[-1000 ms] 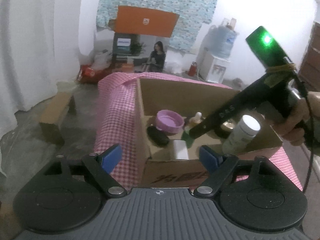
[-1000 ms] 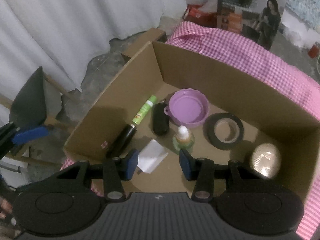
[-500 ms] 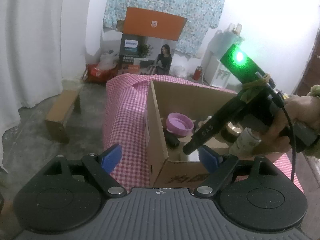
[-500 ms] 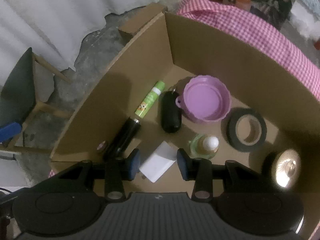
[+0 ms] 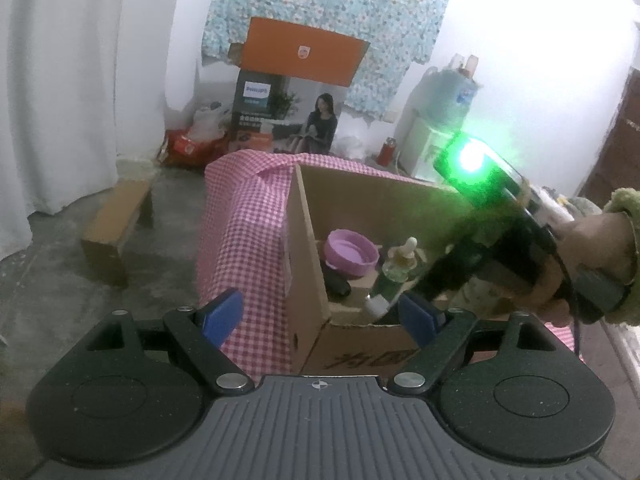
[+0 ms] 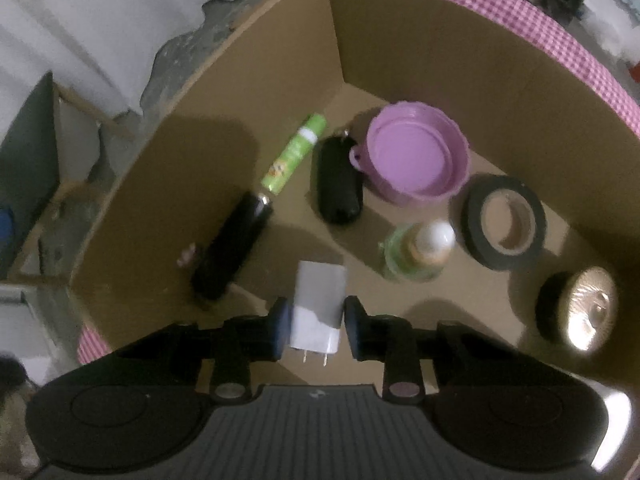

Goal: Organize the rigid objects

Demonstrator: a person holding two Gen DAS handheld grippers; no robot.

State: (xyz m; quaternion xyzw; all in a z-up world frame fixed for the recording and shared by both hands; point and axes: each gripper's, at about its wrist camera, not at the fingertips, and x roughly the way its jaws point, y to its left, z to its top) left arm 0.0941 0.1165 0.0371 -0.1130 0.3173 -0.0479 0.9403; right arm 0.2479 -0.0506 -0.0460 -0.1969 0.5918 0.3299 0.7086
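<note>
Outside the box (image 5: pixel 360 356) at its left corner the left gripper (image 5: pixel 320 314) hangs open and empty, while inside it the right gripper (image 6: pixel 314 322) – jaws just closing – now brackets the white charger (image 6: pixel 318 308) on the floor, a lift likely next.

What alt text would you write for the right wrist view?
The right gripper, its jaws just closing, straddles a white plug adapter inside a cardboard box. Around it lie a purple bowl, tape roll, dropper bottle and green tube.
</note>
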